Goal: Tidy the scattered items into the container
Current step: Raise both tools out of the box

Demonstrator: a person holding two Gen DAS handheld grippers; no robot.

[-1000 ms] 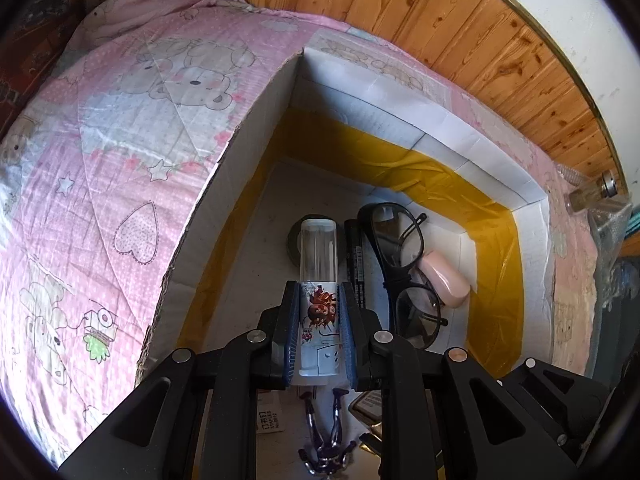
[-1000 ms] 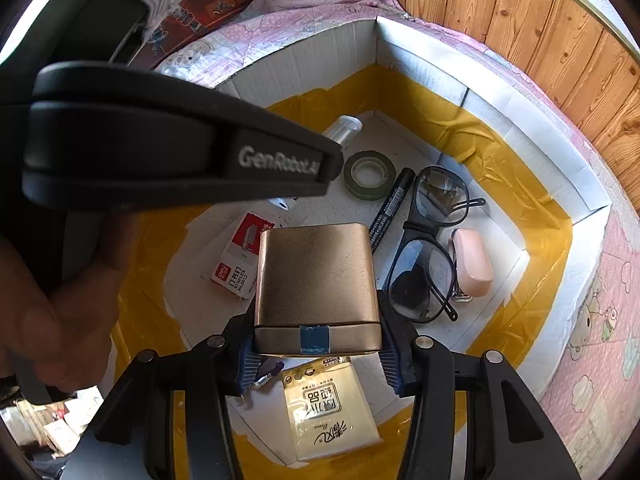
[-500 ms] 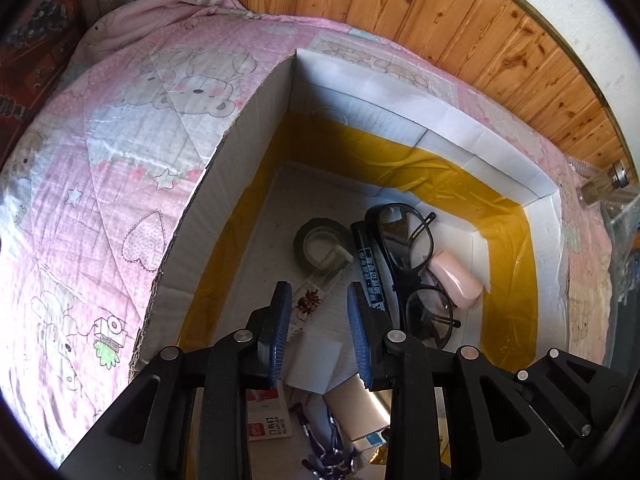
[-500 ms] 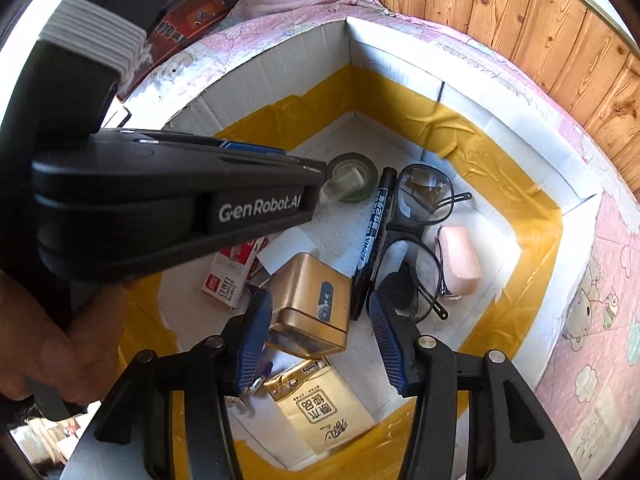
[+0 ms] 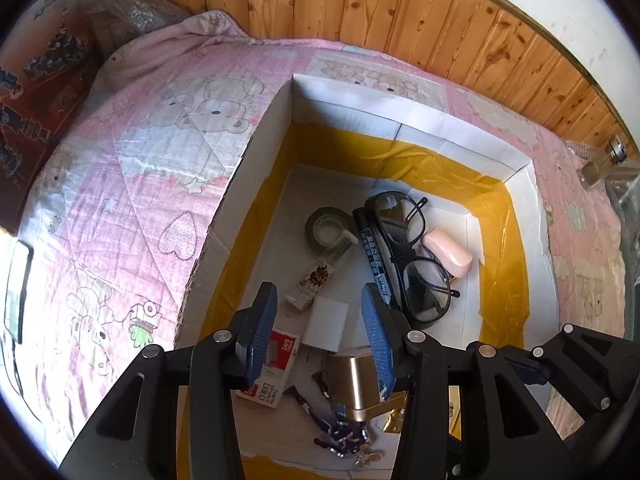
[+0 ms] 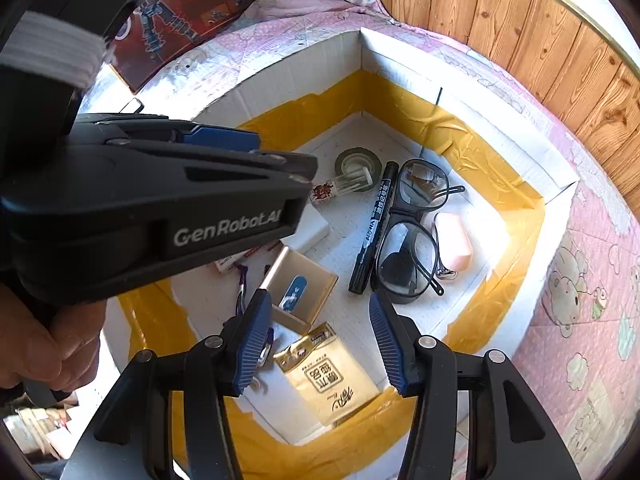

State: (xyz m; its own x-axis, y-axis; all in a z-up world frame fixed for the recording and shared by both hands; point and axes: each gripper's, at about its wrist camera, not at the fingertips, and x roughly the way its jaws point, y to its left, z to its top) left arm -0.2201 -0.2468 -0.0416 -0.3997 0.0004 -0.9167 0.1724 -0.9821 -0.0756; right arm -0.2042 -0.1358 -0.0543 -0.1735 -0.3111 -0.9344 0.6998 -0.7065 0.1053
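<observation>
A white cardboard box (image 5: 256,148) (image 6: 296,68) lined with yellow tape sits on a pink bedspread. Inside lie a clear tube with a red label (image 5: 320,270) (image 6: 340,186), a gold metal case (image 5: 356,380) (image 6: 302,284), black glasses (image 5: 412,256) (image 6: 412,232), a black marker (image 5: 372,252) (image 6: 372,232), a tape roll (image 5: 326,224) (image 6: 358,160), a pink case (image 5: 448,252) (image 6: 454,244), a gold packet (image 6: 324,372) and a red-and-white staple box (image 5: 272,368). My left gripper (image 5: 320,336) is open and empty above the box. My right gripper (image 6: 320,340) is open and empty above the gold case.
The pink bedspread (image 5: 132,184) surrounds the box. Wood panelling (image 5: 400,16) runs along the back. A glass bottle (image 5: 600,160) lies at the far right. A toy box (image 6: 180,12) lies beyond the box. The left gripper's body (image 6: 152,208) fills the left of the right wrist view.
My left gripper let go of the clear tube, which now lies in the box. My right gripper let go of the gold case, now on the box floor. Both grippers rose and opened wider.
</observation>
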